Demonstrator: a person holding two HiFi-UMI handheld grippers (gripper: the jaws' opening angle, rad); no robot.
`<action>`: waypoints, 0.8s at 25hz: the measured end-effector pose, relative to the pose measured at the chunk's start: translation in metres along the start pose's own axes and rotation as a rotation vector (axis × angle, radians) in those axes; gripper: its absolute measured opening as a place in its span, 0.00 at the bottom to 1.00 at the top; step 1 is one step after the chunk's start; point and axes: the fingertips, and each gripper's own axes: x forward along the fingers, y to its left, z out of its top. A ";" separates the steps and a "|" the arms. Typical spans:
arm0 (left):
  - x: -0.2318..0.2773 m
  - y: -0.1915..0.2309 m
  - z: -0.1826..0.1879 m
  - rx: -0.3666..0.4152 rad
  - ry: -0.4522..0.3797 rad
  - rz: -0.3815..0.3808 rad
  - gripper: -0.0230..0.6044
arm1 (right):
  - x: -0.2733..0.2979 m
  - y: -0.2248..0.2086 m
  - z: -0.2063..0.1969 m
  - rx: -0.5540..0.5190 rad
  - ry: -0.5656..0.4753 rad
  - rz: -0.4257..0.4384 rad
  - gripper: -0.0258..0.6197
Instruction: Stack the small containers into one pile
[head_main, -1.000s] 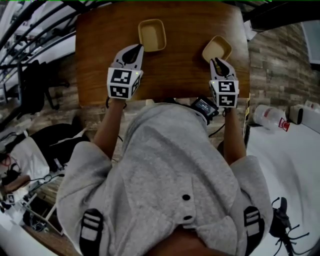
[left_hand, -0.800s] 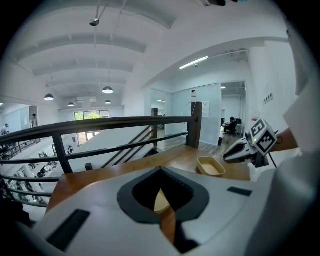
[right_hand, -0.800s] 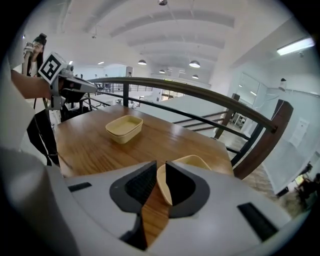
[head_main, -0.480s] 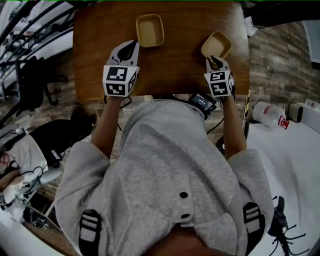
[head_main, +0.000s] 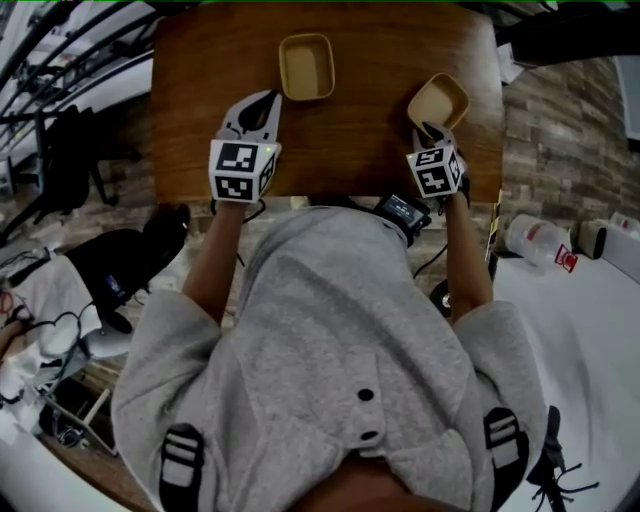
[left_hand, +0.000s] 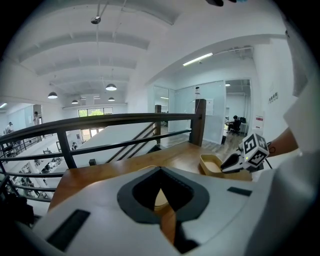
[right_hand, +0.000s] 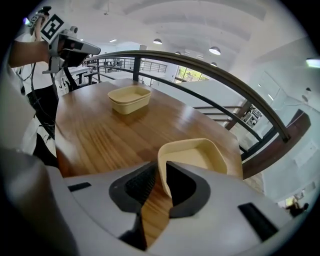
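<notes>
Wooden worktop (head_main: 350, 140) beside a dark railing (right_hand: 200, 67), overlooking an open hall. Nothing is stacked yet: two beige containers sit well apart, the far container (head_main: 306, 67) at 12 o'clock and the near container (head_main: 438, 100) at about 2 o'clock. The right claw (head_main: 430, 130) has the near container's closest wall between its jaws, which are opening. Wood shows beside the wall, so I judge it not yet clamped. The left claw (head_main: 268, 98) hovers empty at 7 o'clock of the far container, tips together. Gripping, carrying and nesting all remain.
</notes>
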 end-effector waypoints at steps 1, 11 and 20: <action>0.000 0.000 -0.002 0.000 0.003 0.002 0.06 | 0.002 0.001 -0.002 -0.008 0.007 0.002 0.16; -0.003 0.008 -0.004 -0.007 0.015 0.012 0.06 | 0.016 0.000 -0.010 -0.062 0.084 -0.002 0.16; -0.003 0.015 -0.001 -0.011 0.014 0.007 0.06 | 0.021 0.002 -0.018 -0.090 0.155 0.000 0.11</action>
